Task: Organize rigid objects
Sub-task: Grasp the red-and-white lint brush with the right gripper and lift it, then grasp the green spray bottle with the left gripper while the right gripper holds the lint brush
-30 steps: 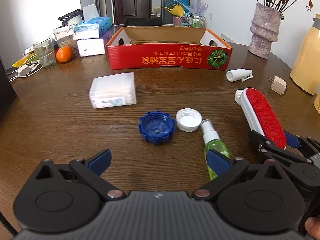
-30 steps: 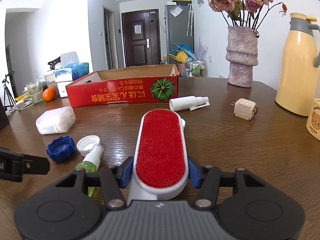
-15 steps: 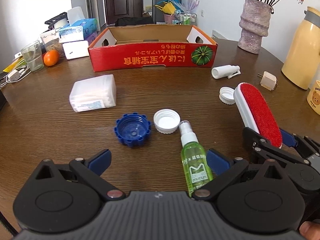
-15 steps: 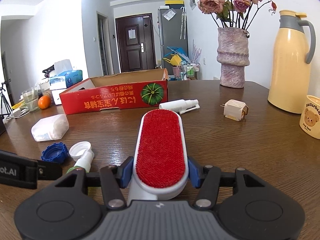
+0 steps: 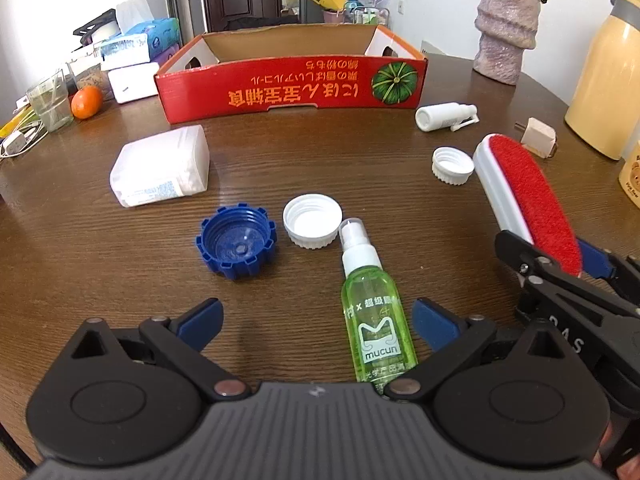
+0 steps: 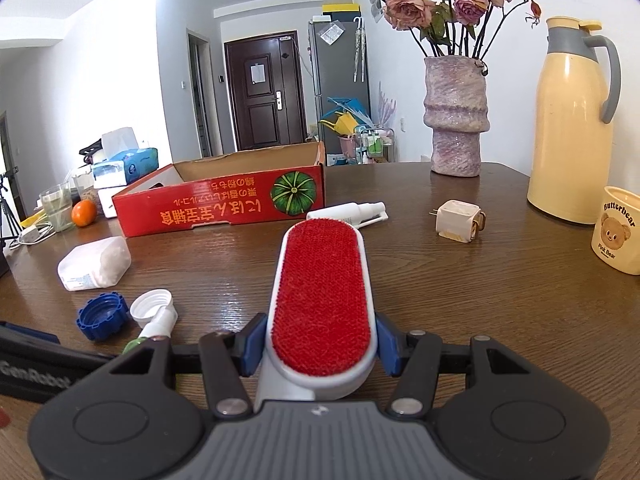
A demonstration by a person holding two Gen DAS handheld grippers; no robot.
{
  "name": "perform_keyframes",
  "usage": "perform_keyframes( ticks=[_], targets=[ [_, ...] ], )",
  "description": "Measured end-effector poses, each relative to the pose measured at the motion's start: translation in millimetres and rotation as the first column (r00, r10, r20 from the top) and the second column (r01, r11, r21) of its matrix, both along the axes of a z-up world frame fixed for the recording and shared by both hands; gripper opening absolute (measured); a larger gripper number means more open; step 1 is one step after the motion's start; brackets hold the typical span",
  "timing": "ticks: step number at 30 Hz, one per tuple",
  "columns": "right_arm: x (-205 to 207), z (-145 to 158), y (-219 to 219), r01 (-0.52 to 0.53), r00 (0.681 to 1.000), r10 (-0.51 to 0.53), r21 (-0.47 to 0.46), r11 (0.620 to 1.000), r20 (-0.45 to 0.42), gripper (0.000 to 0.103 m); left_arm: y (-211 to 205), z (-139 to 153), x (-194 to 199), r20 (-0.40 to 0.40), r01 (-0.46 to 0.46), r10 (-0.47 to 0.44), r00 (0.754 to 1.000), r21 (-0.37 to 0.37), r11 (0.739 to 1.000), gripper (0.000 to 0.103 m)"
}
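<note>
Brown tabletop with a red box at the back

Right gripper clamps a red lint brush; left gripper is open around a green bottle lying beside two caps

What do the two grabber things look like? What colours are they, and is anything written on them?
Both look alike. The left gripper has a grey ribbed body, two round black discs, black link arms with silver rivets, and blue pads on its jaws. The right gripper is built the same. White lettering, "GenRobot", runs along the side of the left one where it shows in the right camera. No cables or sleeves show.
</note>
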State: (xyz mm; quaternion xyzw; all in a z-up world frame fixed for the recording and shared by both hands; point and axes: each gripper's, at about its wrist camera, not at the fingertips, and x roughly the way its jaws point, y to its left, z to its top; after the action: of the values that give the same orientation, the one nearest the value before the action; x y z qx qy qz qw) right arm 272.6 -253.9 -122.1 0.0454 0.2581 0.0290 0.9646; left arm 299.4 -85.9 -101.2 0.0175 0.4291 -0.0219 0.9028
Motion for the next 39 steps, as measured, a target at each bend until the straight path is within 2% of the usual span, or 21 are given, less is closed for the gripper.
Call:
perform_keyframes(
  ticks=[5,11,15,26,39],
  targets=[
    [-1,-1,1,-0.001,1.0,0.001,-0.003,1.0,-0.001,0.055,0,-7,3,-0.017,-0.006,0.005,1.0,-0.005,1.0,0.096],
    [-1,0,1,-0.004,1.0,0.004,-0.002,1.0,0.002,0.055,-3,-10,1,-0.012,0.007,-0.007,1.0,-0.007,1.0,0.065],
    [-1,-1,1,-0.005,1.0,0.005,-0.001,1.0,0.002,0.055,-3,-7,-2,0.0,0.03,-0.03,1.0,-0.02,0.999,0.034],
    [-2,0,2,-0.01,1.0,0.01,-0.003,1.0,0.004,0.055,-3,-7,-5,0.009,0.032,-0.032,0.999,-0.015,0.999,0.032],
    [-3,0,6,-0.017,1.0,0.017,-0.01,1.0,0.015,0.055,8,4,-8,0.031,0.027,-0.026,0.999,-0.042,0.999,0.032]
  ],
)
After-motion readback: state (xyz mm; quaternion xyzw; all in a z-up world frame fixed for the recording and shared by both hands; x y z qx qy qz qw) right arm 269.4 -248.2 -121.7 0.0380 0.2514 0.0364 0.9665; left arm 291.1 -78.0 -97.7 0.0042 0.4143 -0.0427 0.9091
